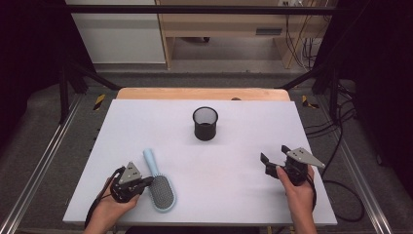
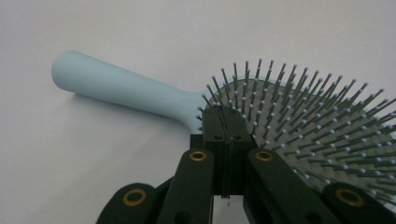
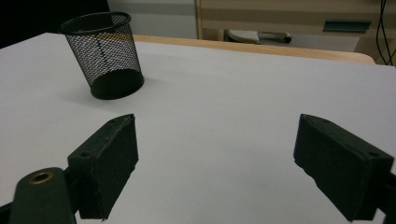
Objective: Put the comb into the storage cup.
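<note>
Down at the near left of the white tabletop [image 1: 234, 141] lies a light blue hairbrush [image 1: 159, 183], bristles up, its handle pointing away from the person and its oval head nearest the front edge. Just beside the head, on its left, sits the left gripper [image 1: 144, 183], held in the person's left hand [image 1: 109, 207]; in the left gripper view its jaws are pressed together with only a thin seam between them, their tips right at the neck where the hairbrush [image 2: 140, 91] handle meets the bristle pad. Whether the tips actually touch the brush is hard to make out, since the jaws cover that spot, and the far side of the head runs off the right edge of that view. Well apart, toward the middle back of the tabletop, a black mesh cup [image 1: 205, 123] stands upright; its inside is too dark to read. At the near right, the right gripper [image 1: 273, 157] is held in the right hand [image 1: 297, 187] with its jaws spread wide over bare tabletop, and the mesh cup [image 3: 103, 53] stands beyond its left jaw in the right gripper view.
</note>
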Demonstrator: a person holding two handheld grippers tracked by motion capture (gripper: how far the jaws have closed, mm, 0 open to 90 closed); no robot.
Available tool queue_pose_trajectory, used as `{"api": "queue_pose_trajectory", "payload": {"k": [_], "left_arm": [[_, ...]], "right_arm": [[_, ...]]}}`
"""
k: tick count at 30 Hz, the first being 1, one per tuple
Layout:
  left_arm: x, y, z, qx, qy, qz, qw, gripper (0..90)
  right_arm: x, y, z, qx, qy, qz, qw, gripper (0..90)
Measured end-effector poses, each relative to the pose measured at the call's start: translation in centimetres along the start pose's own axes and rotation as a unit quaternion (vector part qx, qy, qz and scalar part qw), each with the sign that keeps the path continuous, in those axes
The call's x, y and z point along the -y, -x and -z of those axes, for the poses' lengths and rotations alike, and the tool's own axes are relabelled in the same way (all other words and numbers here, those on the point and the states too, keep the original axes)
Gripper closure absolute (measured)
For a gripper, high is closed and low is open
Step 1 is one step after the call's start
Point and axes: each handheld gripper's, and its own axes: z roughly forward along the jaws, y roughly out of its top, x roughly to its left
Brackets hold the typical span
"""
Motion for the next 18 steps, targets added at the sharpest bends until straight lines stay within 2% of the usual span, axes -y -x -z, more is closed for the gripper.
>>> {"api": "queue_pose_trajectory", "payload": {"k": [6,14,18], "left_arm": [[0.1,0.4,0.3,0.009,-0.006,0.005,0.9999,90.0],[-0.3,1.5,0.1,0.004,0.000,0.008,1.0000,90.0],[-0.9,1.8,-0.1,0.001,0.002,0.004,1.0000,90.0]], "right_arm": [[0.0,0.1,0.0,0.001,-0.001,-0.001,1.0000,13.7],[-0.1,-0.6,0.1,-0.004,-0.001,0.011,0.9999,13.7],[-0.2,-0.7,0.1,-0.005,-0.001,0.015,0.9999,13.7]]}}
